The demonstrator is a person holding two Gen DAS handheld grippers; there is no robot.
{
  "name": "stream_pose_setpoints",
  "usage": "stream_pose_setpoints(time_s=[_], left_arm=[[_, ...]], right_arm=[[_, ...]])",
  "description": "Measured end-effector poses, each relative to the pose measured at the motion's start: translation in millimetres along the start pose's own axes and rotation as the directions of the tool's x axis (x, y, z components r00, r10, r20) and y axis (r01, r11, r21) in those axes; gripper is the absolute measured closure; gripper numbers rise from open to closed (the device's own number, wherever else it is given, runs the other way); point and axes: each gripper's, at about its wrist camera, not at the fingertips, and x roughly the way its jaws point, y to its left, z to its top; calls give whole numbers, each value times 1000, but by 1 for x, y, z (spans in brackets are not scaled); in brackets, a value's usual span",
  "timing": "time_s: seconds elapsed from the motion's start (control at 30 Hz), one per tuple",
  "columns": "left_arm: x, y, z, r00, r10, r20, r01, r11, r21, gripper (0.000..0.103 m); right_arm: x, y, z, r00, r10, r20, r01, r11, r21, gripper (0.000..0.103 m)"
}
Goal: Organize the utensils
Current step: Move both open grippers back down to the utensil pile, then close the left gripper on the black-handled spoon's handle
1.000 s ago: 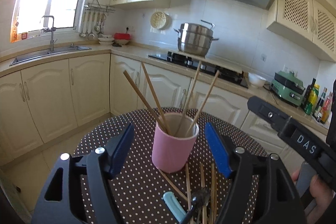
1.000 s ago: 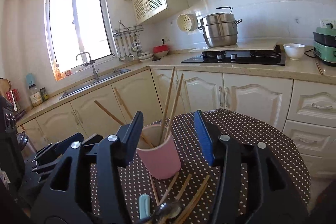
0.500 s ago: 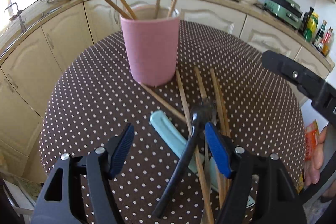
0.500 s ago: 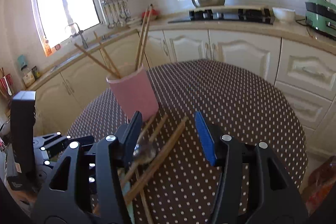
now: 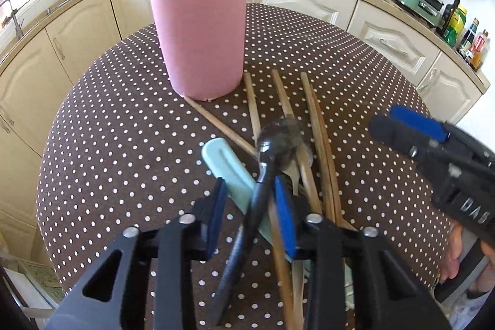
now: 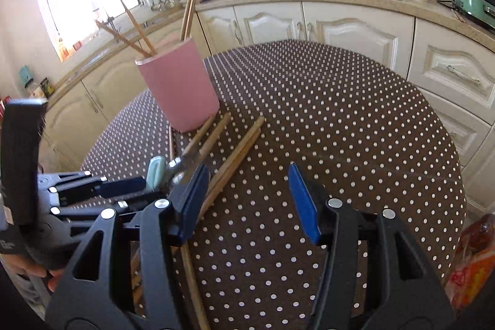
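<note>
L claw [image 5: 250, 206] is sitting low over the utensil pile on the dotted surface [image 5: 108, 144], jaws just been closing in, now narrow. Between them: the black-handled spoon [image 5: 266, 169] and the mint handle [image 5: 229, 166], w/ a chopstick crowding the R pad. Can't tell if the pads are actually pinching yet; looks like no firm hold. Spoon's long axis is running straight along the claw's pointing line, bowl end away from it, toward the pink cup [image 5: 201, 39], which is standing upright just beyond the pile w/ four chopsticks already in it.

Loose chopsticks [image 6: 235, 156] are lying fanned, near ends under the claws, far ends by the cup base.

R claw [image 6: 246, 203] is hanging about half open, nothing in it; the sticks are lying at its L pad, not centred. L is nearer the spoon, so prob. L's pick.
</note>
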Motion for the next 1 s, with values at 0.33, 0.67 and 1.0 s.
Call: stream_pose_setpoints(time_s=[0.33, 0.67, 1.0], left_arm=[[-10, 15, -2, 999, -29, 33, 32, 997, -70, 86], [-14, 35, -8, 998, -53, 25, 56, 990, -133, 87], [-10, 32, 0, 999, -28, 15, 29, 994, -102, 82]], right_arm=[[29, 10, -5, 993, -24, -116, 17, 998, -57, 49], [46, 26, -2, 986, -77, -149, 57, 990, -132, 48], [52, 30, 3, 978, -68, -198, 43, 990, -131, 47]])
